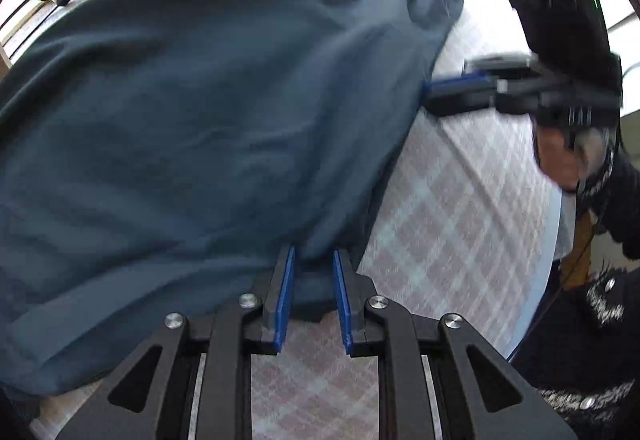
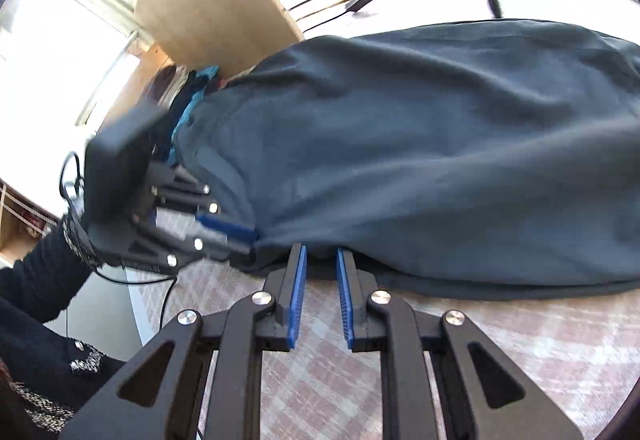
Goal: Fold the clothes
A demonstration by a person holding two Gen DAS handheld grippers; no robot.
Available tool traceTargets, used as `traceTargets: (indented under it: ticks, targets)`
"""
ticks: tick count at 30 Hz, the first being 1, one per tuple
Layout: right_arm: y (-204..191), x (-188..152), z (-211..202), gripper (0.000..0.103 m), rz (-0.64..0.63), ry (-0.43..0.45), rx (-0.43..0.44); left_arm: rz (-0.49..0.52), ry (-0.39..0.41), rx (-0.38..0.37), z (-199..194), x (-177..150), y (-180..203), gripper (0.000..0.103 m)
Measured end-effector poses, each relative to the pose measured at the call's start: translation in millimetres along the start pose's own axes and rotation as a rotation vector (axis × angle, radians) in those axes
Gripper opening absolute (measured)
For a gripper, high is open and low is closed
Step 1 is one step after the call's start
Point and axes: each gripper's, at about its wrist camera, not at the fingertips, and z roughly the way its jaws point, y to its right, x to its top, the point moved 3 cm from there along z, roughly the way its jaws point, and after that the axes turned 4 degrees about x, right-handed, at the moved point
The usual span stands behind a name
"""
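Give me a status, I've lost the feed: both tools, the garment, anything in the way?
Left tool and right tool open at the edge of the dark blue garment, no grip. Garment spread on the checked tablecloth. Nothing in the way.

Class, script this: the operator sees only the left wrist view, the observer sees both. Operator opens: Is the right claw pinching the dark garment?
Observer: No. The right claw has its pads apart, with the hem of the dark garment just at their tips.
Operator: Anything past the garment's end on my side?
Observer: Yes, a teal cloth is bunched there.
Operator: And behind that?
Observer: A pale wooden board rises behind it.
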Motion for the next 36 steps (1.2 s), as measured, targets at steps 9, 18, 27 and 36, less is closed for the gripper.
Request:
traceTargets:
  ticks: [9, 18, 27, 36]
  targets:
    - [168, -14, -201, 0.024, 0.481, 0.454, -0.303, -0.014, 0.104, 0.087, -33, 24, 14, 0.019]
    - [280, 52, -262, 0.036, 0.599, 0.559, -0.421, -0.035, -0.006, 0.075, 5, 23, 10, 0.019]
    - [313, 71, -244, 0.004, 0.639, 0.504, -0.427, -0.075, -0.001, 0.037, 3, 24, 4, 0.019]
    - [276, 56, -313, 0.002, 0.595, 0.582, -0.663, -0.087, 0.008, 0.012, 0, 21, 1, 0.018]
